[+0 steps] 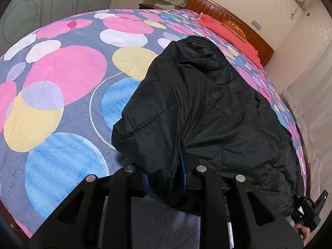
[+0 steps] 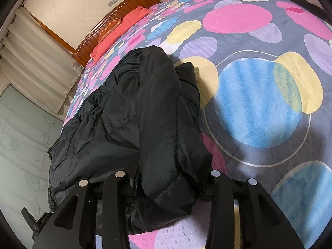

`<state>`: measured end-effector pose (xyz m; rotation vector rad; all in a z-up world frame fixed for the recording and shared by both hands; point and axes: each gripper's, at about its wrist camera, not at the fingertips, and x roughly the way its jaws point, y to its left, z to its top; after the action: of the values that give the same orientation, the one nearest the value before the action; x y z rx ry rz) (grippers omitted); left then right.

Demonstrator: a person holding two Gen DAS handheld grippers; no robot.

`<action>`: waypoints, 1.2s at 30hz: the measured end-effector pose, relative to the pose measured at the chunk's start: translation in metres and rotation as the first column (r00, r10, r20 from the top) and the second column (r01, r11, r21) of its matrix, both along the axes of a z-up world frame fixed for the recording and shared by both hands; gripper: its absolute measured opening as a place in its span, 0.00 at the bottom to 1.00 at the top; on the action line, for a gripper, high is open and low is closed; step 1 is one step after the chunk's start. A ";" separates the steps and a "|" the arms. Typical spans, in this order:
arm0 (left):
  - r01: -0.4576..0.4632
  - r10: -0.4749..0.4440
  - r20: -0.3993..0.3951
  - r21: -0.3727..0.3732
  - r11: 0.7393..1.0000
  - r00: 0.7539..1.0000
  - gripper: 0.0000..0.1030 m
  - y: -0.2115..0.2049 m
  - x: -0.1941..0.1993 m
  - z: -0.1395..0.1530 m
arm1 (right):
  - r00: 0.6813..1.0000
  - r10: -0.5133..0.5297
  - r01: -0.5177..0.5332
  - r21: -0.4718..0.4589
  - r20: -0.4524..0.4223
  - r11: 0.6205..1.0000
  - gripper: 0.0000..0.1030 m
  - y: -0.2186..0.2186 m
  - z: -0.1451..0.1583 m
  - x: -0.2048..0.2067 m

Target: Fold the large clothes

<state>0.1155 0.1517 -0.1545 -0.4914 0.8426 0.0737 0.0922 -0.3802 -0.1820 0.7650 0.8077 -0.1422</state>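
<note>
A black puffy jacket (image 1: 207,103) lies bunched lengthwise on the bed, its collar end toward the headboard. My left gripper (image 1: 165,180) is shut on a thick fold at the jacket's near edge, which is squeezed between the blue pads (image 1: 183,178). In the right wrist view the jacket (image 2: 145,114) drapes over my right gripper (image 2: 169,191). A fat fold fills the wide gap between its fingers and hides the pads, so I cannot tell whether they press on it. The right gripper's body (image 1: 309,207) and a hand (image 1: 305,232) show at the left view's lower right edge.
The bed carries a blanket (image 1: 62,72) with big pink, blue and yellow circles, spreading wide beside the jacket. A wooden headboard (image 1: 228,14) and a red pillow (image 1: 226,35) are at the far end. Pale curtains (image 2: 37,62) and a patterned glass panel (image 2: 20,145) flank the bed edge.
</note>
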 end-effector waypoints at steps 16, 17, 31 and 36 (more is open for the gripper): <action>0.004 -0.005 -0.008 -0.060 0.998 1.000 0.52 0.026 -0.016 -0.006 | 1.000 -0.016 0.017 0.026 -0.025 1.000 0.55 -0.009 0.002 -0.033; 0.011 -0.011 -0.006 -0.055 0.998 1.000 0.52 0.027 -0.019 -0.005 | 1.000 -0.014 0.015 0.025 -0.028 1.000 0.55 -0.008 0.003 -0.035; 0.089 -0.089 -0.027 0.000 0.996 0.996 0.63 0.032 -0.044 0.011 | 0.970 0.220 -0.236 -0.185 -0.103 0.954 0.55 0.078 0.049 -0.060; 0.089 -0.089 -0.005 0.015 0.996 0.996 0.63 0.040 -0.050 0.024 | 0.942 0.326 -0.333 -0.325 -0.077 0.885 0.55 0.129 0.075 -0.037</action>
<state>0.0654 0.1913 -0.1305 -0.4389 0.8661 -0.0004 0.0550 -0.2517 -0.1072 0.2970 0.8941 0.0203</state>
